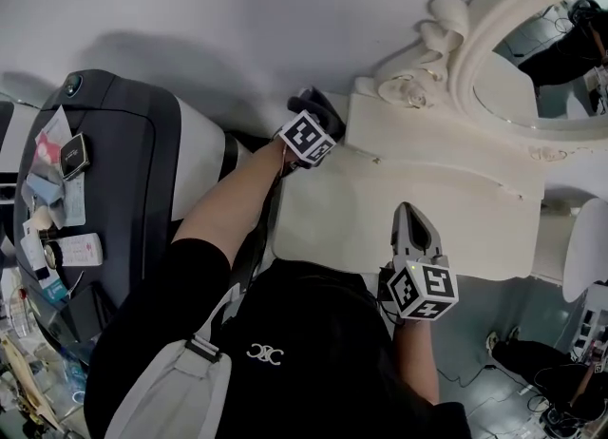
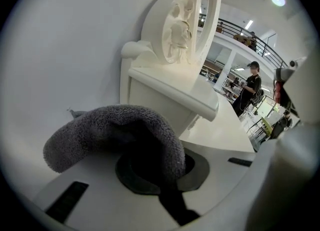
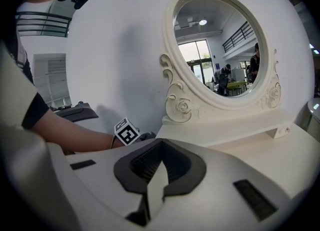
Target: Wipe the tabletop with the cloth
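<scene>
A dark grey terry cloth (image 2: 115, 135) is bunched in my left gripper (image 2: 159, 172), which is shut on it. In the head view that left gripper (image 1: 312, 114) holds the cloth (image 1: 313, 102) at the far left corner of the white dressing tabletop (image 1: 351, 214), next to the wall. My right gripper (image 1: 410, 220) hovers over the tabletop's near right part, jaws together with nothing in them. The right gripper view shows its own jaws (image 3: 159, 167) pointing at the mirror, with the left gripper's marker cube (image 3: 127, 131) off to the left.
A raised shelf (image 1: 446, 147) with an ornate oval mirror (image 1: 541, 57) runs along the table's far right side. A dark case (image 1: 114, 171) with small items on it stands left of the table. Cables lie on the floor at lower right (image 1: 532, 399).
</scene>
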The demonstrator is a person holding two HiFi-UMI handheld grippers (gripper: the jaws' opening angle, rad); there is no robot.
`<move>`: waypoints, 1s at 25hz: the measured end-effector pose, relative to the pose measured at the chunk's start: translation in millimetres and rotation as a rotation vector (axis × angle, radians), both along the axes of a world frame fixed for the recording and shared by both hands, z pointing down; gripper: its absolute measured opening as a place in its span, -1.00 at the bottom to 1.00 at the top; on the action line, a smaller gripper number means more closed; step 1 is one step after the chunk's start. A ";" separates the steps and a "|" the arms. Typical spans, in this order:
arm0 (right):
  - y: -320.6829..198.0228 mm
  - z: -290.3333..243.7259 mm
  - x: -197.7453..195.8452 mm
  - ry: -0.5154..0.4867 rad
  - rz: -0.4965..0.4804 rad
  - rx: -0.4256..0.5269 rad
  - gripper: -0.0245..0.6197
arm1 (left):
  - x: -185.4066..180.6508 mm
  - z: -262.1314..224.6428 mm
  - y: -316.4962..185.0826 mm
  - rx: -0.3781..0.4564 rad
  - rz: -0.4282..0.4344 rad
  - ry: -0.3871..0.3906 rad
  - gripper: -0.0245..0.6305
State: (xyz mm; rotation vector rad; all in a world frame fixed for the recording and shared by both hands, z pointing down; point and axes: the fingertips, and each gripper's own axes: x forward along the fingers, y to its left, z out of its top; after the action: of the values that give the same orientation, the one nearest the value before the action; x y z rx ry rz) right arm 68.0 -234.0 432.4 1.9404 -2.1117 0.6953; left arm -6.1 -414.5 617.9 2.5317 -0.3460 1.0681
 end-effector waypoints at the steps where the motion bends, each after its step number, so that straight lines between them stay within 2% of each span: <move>1: 1.1 0.9 -2.9 -0.003 -0.001 -0.002 -0.89 | -1.3 -0.1 4.0 -0.002 -0.001 0.003 -0.87; 10: 14.4 3.3 -26.0 -0.005 -0.060 -0.006 -0.89 | -11.2 -0.3 35.4 -0.023 -0.027 0.012 -0.87; 25: 21.0 -10.0 -20.6 -0.034 -0.180 0.044 -0.89 | -45.5 1.6 96.7 -0.088 -0.179 0.047 -0.87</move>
State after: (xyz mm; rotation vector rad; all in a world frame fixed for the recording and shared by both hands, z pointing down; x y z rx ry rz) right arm 47.4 -213.1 422.4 1.7427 -2.3039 0.6555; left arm -51.6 -317.7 619.5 2.3928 -0.4909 0.9338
